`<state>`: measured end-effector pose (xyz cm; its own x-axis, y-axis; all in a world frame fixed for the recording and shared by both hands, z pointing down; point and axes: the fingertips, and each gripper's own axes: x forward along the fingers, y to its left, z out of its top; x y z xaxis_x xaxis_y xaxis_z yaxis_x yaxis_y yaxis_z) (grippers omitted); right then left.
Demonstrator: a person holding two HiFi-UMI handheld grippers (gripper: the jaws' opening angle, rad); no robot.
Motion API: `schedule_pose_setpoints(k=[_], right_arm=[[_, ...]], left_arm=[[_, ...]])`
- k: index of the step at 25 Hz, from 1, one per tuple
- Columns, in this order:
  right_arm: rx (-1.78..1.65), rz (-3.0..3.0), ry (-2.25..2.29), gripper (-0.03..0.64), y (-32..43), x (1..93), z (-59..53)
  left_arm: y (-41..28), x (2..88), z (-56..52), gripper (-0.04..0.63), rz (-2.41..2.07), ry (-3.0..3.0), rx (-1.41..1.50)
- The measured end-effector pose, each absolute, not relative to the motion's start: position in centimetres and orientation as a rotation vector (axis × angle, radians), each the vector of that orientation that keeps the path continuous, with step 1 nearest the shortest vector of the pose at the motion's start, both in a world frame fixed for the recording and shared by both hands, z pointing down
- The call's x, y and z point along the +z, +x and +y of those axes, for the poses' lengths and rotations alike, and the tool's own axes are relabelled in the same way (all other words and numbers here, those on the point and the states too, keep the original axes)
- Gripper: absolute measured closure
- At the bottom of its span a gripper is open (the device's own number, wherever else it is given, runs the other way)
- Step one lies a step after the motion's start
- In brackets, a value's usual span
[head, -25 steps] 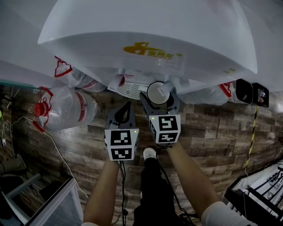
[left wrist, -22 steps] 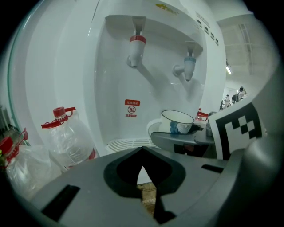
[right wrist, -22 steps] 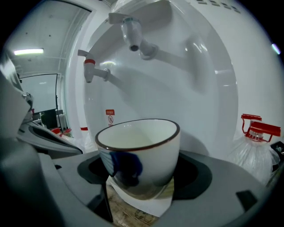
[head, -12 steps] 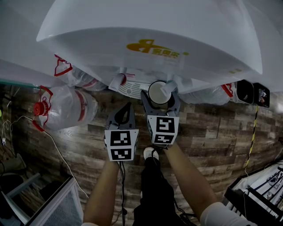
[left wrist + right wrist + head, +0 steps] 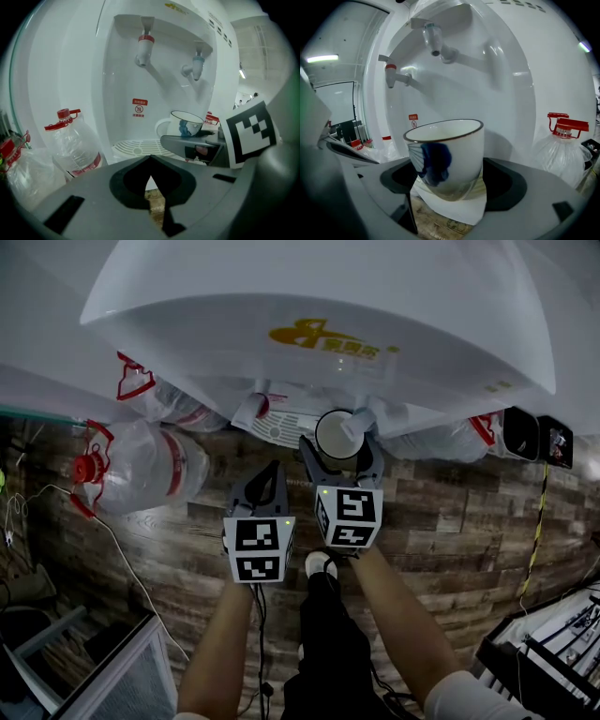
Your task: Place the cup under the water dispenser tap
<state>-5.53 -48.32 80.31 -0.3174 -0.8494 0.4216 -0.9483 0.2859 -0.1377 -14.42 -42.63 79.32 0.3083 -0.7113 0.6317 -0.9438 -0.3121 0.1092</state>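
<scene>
- The cup [image 5: 449, 154], white with a dark rim, a blue pattern and a handle, is standing over the drip tray [image 5: 133, 148], below the water dispenser's [image 5: 319, 296] blue tap [image 5: 197, 65].
- The right gripper [image 5: 339, 448] has just been opening its jaws, and they are sitting wide around the cup.
- The left gripper [image 5: 150, 161] is hanging alongside, with its jaws together and nothing between them.

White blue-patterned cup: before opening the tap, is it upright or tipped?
Upright: the white blue-patterned cup stands mouth up in both gripper views.

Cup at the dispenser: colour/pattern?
The cup is white, dark rim, blue motif on its side; best in the right gripper view.
</scene>
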Motion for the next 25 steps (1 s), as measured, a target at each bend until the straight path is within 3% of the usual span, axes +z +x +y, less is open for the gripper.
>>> schedule_pose_setpoints(k=[12,25], right_arm=[[0.510,-2.311,1.603,0.212,-4.4,77.7,-45.2],[0.564,-2.370,1.610,0.215,-1.5,66.2,-31.1]], left_arm=[[-14.5,77.6,-39.9,0.545,-1.486,2.118,0.680],[-14.1,65.1,-28.6,0.545,-1.552,2.209,0.611]])
